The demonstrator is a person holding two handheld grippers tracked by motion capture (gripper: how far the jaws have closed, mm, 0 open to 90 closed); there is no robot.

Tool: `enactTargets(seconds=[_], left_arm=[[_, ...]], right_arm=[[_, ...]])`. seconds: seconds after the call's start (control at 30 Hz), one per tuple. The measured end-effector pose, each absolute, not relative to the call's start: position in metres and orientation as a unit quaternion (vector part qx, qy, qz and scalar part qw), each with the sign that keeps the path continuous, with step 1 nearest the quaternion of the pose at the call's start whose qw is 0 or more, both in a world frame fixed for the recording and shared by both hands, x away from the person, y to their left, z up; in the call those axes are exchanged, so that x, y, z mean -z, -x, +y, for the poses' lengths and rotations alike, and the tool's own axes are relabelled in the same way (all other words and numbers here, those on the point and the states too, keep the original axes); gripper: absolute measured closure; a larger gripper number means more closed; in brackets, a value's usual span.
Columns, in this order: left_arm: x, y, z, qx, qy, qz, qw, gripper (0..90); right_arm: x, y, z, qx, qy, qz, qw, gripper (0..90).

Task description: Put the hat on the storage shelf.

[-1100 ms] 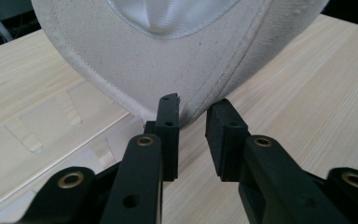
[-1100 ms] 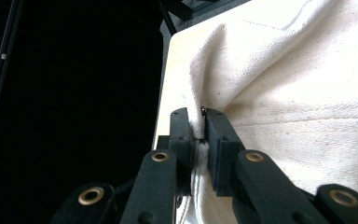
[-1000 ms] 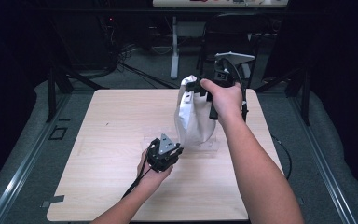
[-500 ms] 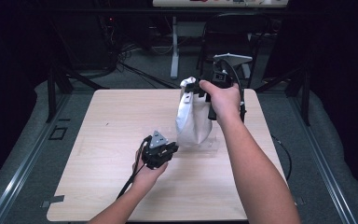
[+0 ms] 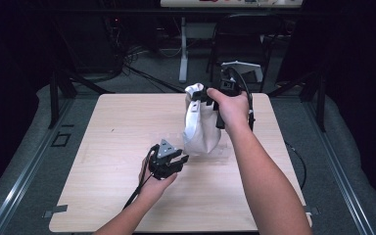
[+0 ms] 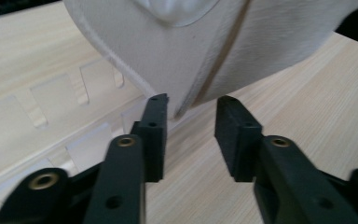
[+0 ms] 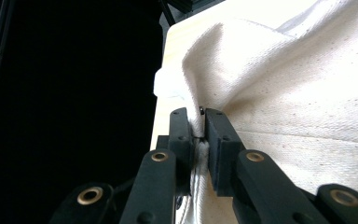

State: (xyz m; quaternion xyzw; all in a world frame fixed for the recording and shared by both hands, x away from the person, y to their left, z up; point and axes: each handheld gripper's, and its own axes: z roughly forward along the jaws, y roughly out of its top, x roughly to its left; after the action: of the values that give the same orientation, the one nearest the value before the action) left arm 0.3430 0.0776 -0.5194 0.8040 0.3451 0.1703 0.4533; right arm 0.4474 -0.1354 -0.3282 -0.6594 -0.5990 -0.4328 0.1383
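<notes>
A white cloth bag [image 5: 200, 125] hangs upright over the middle of the wooden table [image 5: 112, 147], its bottom resting near a clear plastic sheet [image 5: 215, 152]. My right gripper [image 5: 206, 97] is shut on the bag's top edge and holds it up; its own view shows cloth [image 7: 279, 107] pinched between the pads [image 7: 216, 140]. My left gripper [image 5: 181, 159] sits low on the table just left of the bag's bottom, open. In the left gripper view the bag's lower corner [image 6: 182, 70] hangs just ahead of the open fingers [image 6: 153, 135].
A clear plastic sheet with notched tabs [image 6: 56, 112] lies flat under the bag. A chair [image 5: 245, 34] and cables [image 5: 142, 63] stand beyond the table's far edge. Dark floor surrounds the table.
My left gripper has drawn back from the bag's lower edge toward the left and now points at its bottom corner. The right gripper still holds the bag's top, lifted slightly.
</notes>
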Motion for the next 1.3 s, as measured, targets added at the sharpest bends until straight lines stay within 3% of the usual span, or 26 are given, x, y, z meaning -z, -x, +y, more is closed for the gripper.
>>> enactTargets(seconds=[0.23,0.33,0.53,1.3], left_arm=[[0.516,-0.339,0.069,-0.204,-0.798,0.327,0.463,53.8],[0.516,-0.344,0.067,-0.208,-0.791,0.336,0.466,59.1],[0.520,-0.346,0.067,-0.215,-0.788,0.357,0.453,80.1],[0.538,-0.351,0.074,-0.187,-0.806,0.374,0.419,83.9]], right_arm=[[0.334,-0.449,-0.136,0.435,0.661,-0.595,0.141,81.8],[0.336,-0.448,-0.134,0.435,0.660,-0.596,0.142,81.6],[0.340,-0.448,-0.135,0.433,0.659,-0.597,0.145,81.0],[0.360,-0.451,-0.133,0.407,0.668,-0.609,0.133,81.5]])
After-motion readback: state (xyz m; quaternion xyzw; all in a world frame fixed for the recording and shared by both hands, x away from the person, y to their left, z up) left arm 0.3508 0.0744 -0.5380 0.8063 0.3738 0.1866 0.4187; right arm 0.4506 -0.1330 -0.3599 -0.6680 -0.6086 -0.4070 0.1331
